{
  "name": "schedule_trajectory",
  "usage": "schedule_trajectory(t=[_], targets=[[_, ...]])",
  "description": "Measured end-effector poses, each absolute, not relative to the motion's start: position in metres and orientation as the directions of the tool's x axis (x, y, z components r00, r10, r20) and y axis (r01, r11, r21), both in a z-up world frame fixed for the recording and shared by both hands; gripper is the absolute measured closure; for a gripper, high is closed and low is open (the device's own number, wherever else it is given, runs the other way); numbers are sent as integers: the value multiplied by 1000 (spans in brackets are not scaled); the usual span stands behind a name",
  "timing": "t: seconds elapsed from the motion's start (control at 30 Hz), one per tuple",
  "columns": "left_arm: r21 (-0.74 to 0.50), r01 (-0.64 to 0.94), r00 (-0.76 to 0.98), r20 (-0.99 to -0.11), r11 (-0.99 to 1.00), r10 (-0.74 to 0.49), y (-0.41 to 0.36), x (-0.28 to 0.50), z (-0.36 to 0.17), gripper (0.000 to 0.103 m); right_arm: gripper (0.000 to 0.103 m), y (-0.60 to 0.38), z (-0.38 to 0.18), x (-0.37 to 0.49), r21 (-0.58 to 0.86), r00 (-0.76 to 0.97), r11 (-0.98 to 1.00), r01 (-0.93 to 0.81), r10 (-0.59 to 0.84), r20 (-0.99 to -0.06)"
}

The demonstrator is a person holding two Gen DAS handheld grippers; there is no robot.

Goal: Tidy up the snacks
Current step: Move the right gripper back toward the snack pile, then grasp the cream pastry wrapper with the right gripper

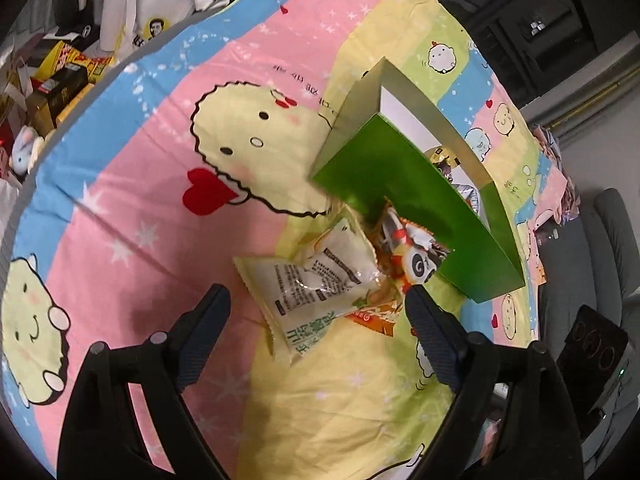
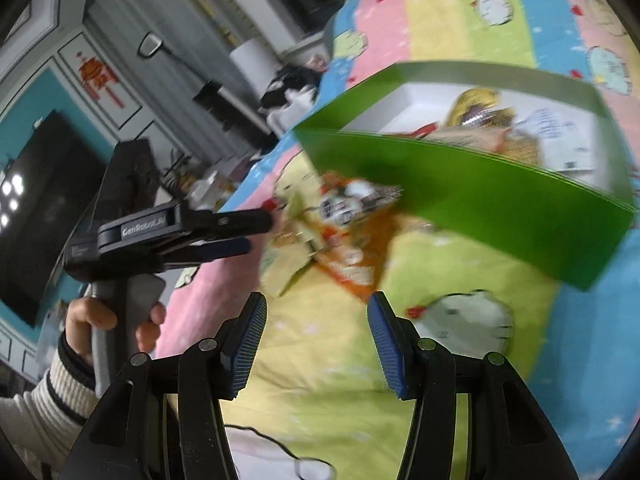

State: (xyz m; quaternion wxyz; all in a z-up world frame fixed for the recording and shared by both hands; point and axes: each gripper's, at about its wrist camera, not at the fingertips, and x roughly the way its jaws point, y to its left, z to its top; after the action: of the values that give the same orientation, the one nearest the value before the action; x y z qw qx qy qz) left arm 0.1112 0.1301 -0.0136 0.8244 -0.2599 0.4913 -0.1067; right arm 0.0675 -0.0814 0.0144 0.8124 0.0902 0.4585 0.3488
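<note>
While the white crinkled plastic snack packet (image 1: pixel 320 280) is lying on the cartoon-print quilt (image 1: pixel 132 208) at twelve o'clock of the left gripper (image 1: pixel 320 308), its long axis running seven to one o'clock, those fingers are standing released around it, the nearer hand. Beside it at three o'clock an orange panda-print foil packet (image 1: pixel 412 252) is touching the green open-topped cardboard box (image 1: pixel 420 200), which is holding gold and silver packets. The right gripper (image 2: pixel 318 312) is hovering unclenched, gripping nothing.
</note>
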Motion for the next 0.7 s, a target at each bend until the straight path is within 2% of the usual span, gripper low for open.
schedule_trajectory(t=[0.17, 0.4, 0.5, 0.57, 0.7], targets=[[-555, -62, 483, -744, 829, -462, 129, 116, -19, 14, 50, -43, -2, 77, 489, 268, 705, -513, 673, -689], [-577, -51, 461, -738, 815, -494, 126, 124, -31, 16, 50, -13, -19, 99, 501, 259, 708, -498, 672, -693], [-590, -49, 464, -728, 806, -505, 128, 125, -32, 20, 50, -9, -30, 111, 531, 253, 721, -446, 670, -698], [-591, -46, 464, -727, 805, -507, 128, 125, -33, 28, 50, -8, -36, 116, 564, 250, 714, -414, 685, -684], [-604, -47, 461, -720, 796, -519, 131, 126, -37, 36, 63, -7, -39, 120, 556, 281, 729, -399, 674, -683]])
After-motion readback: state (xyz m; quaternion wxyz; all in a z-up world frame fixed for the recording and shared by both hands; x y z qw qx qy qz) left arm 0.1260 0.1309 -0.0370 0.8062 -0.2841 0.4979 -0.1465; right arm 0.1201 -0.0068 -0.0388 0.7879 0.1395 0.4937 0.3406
